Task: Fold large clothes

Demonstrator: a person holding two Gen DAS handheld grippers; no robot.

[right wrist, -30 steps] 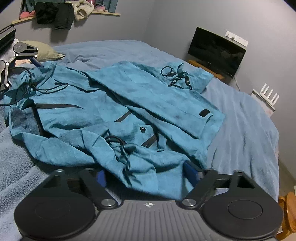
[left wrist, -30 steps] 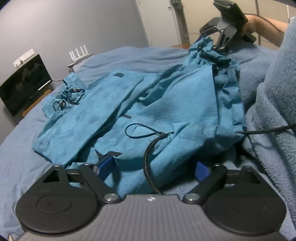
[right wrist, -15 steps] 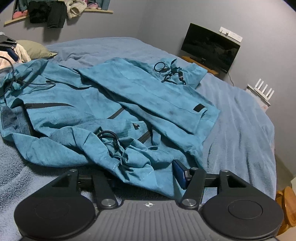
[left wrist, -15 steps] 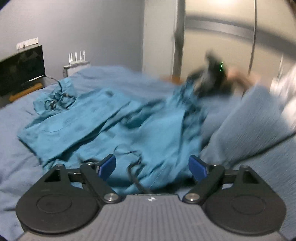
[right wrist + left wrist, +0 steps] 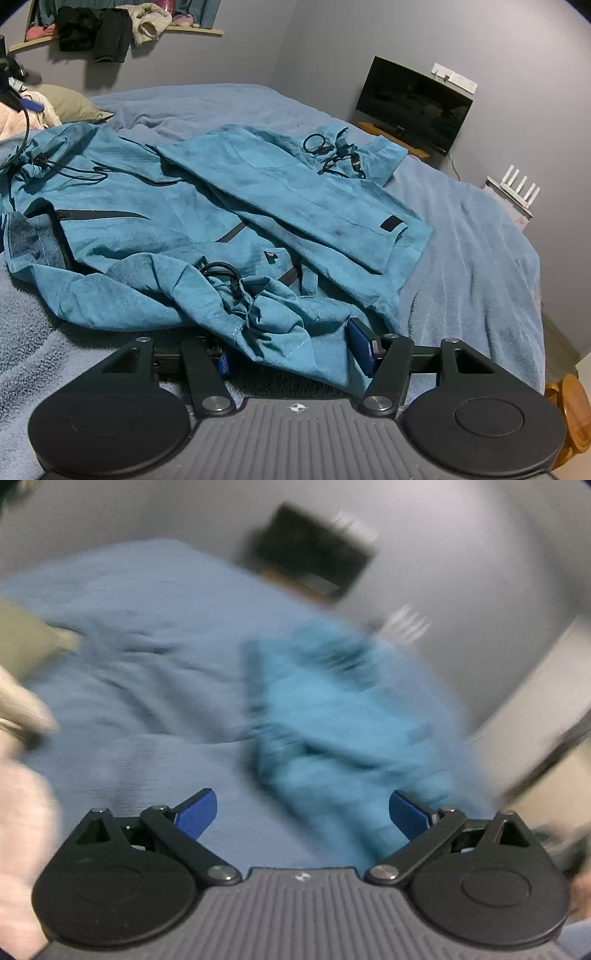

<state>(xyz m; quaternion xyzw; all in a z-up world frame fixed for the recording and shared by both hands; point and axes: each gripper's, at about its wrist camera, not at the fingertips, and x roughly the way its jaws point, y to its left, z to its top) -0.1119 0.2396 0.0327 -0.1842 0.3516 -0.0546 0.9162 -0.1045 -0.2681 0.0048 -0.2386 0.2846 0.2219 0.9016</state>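
A large teal jacket (image 5: 258,192) with black drawcords lies spread on the blue bed (image 5: 461,240). My right gripper (image 5: 291,350) sits low at its near hem. The bunched hem lies between the blue pads (image 5: 360,345), the jaws are opening a little, and I see no pinch in the cloth. The left wrist view is badly blurred. There my left gripper (image 5: 303,808) hovers above the bed (image 5: 147,701) with its jaws opening wide and nothing between them. The jacket (image 5: 343,720) lies ahead of it, to the right.
A dark TV (image 5: 413,103) stands on a low wooden stand by the far wall, with a white router (image 5: 517,188) to its right. A wall shelf (image 5: 110,26) holds clothes. An olive pillow (image 5: 70,105) and pale fleece lie at the bed's head. A wooden stool (image 5: 569,410) stands at the lower right.
My left gripper swung away from the jacket's end, rolled over and opened wider, and its view now faces the TV wall. My right gripper stayed at the hem, its jaws slightly narrower.
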